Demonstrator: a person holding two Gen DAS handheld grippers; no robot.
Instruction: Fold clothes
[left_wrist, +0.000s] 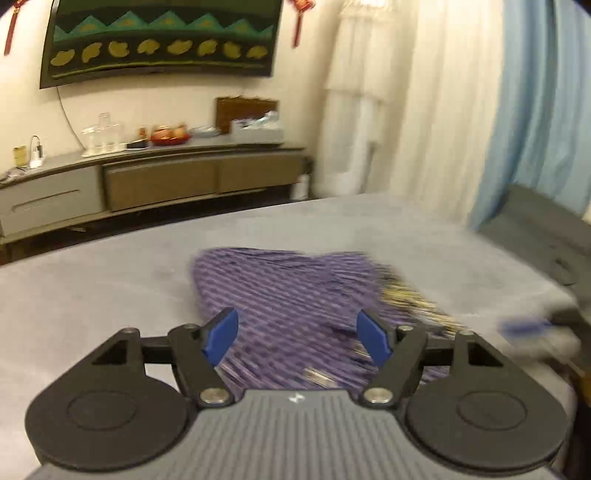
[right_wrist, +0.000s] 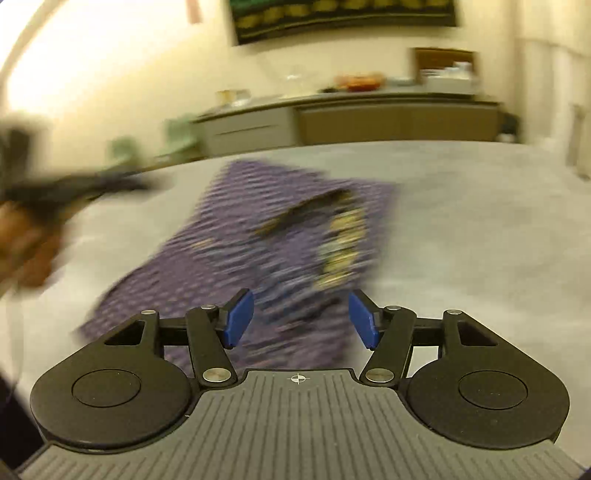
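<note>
I see both left tongs (left_wrist: 297, 338) and right tongs (right_wrist: 301, 319) apart, empty, purple garment (left_wrist: 288, 295) flat just ahead, long axis toward bed (left_wrist: 92, 295) far edge.

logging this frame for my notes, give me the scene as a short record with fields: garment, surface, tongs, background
garment: purple patterned garment, lying partly folded, yellow print showing on it
surface: grey bed cover, garment resting on it
left tongs: open, nothing between the blue pads, above the garment's near edge
right tongs: open, holding nothing
background: long sideboard against the wall, dark wall hanging above it, curtains beside it
image quality: motion blur, fine detail unclear
</note>
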